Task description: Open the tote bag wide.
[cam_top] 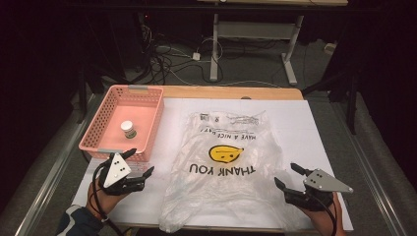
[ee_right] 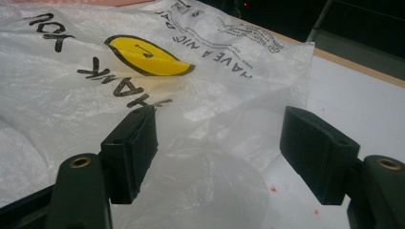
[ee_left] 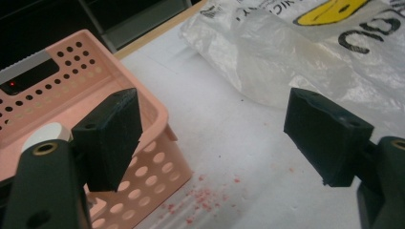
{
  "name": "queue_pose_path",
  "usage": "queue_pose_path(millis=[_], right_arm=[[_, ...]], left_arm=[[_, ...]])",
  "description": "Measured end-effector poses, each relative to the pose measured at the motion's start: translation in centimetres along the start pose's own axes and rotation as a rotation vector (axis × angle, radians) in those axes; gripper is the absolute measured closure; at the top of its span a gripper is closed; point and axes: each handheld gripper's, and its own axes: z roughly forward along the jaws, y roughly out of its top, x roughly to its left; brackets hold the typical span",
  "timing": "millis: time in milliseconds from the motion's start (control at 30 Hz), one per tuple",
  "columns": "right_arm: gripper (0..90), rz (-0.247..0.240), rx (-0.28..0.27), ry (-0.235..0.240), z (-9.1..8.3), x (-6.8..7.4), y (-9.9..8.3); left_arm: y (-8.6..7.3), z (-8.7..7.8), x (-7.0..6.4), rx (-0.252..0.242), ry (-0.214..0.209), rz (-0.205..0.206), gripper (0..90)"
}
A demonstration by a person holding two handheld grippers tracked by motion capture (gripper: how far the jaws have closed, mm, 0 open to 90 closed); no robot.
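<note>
Clear crinkled plastic "THANK YOU" bag (cam_top: 223, 167) lay flat, long axis running away from person, print upside down. Left gripper (cam_top: 139, 162) and right gripper (cam_top: 286, 175) flanked it, fingers spread, empty. Pink perforated plastic basket (cam_top: 147, 125) sat left, holding small white-capped bottle (cam_top: 129, 129).

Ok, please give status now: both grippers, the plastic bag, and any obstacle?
Left gripper open, by pink basket. Right gripper open, at plastic bag edge. Bag flat, untouched. Small bottle in basket; no obstacle.

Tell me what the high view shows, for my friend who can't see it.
A clear plastic bag printed THANK YOU lies flat on a white table between two open claws, left claw and right claw. A pink basket holds a small jar.
</note>
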Motion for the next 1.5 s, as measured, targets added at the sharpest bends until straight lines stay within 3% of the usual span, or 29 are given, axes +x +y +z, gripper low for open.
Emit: queue_pose_path(millis=[267, 500, 733, 933, 1067, 1100, 1167, 1200, 1267, 1367, 1400, 1500], right_arm=[[31.3, 0.004, 0.009, -0.01, -0.2, -0.4, -0.1], [33.0, 0.004, 0.039, 0.01, 0.2, -0.6, -0.1], [34.2, -0.024, 0.064, 0.012, 0.5, -0.4, 0.0], [37.3, -0.08, 0.038, 0.112, -0.2, 1.6, 1.9], [40.0, -0.174, 0.03, 0.215, -0.3, 3.9, 3.7], [40.0, -0.174, 0.03, 0.215, -0.3, 3.9, 3.7], [40.5, -0.222, 0.039, 0.214, -0.4, 4.5, 4.4], [40.9, -0.228, 0.033, 0.2, -0.4, 4.4, 4.5], [42.5, -0.178, 0.029, 0.16, -0.2, 3.0, 4.3], [43.0, -0.164, 0.034, 0.139, 0.2, 2.0, 4.2], [43.7, -0.146, 0.031, 0.127, 0.8, 1.0, 4.4], [44.4, -0.151, 0.042, 0.099, 1.9, -0.2, 4.9]], left_arm=[[0.1, 0.2, -0.7, 0.013, -0.017, 0.035, 20.5], [0.1, 0.3, -1.4, 0.027, -0.049, 0.061, 20.8], [0.3, 0.4, -1.7, 0.027, -0.054, 0.078, 20.8], [0.3, 0.3, -1.6, 0.029, -0.044, 0.082, 20.8], [0.2, 0.2, -1.5, 0.031, -0.042, 0.078, 20.8], [0.2, 0.2, -1.5, 0.032, -0.043, 0.08, 20.8], [0.2, 0.2, -1.6, 0.031, -0.045, 0.079, 20.8], [0.1, 0.2, -1.6, 0.03, -0.045, 0.078, 20.8], [0.1, 0.2, -1.6, 0.03, -0.045, 0.075, 20.8], [0.1, 0.3, -1.5, 0.036, -0.045, 0.075, 20.8], [0.1, 0.3, -1.6, 0.038, -0.045, 0.077, 20.8], [0.2, 0.4, -1.6, 0.042, -0.044, 0.079, 20.8]])
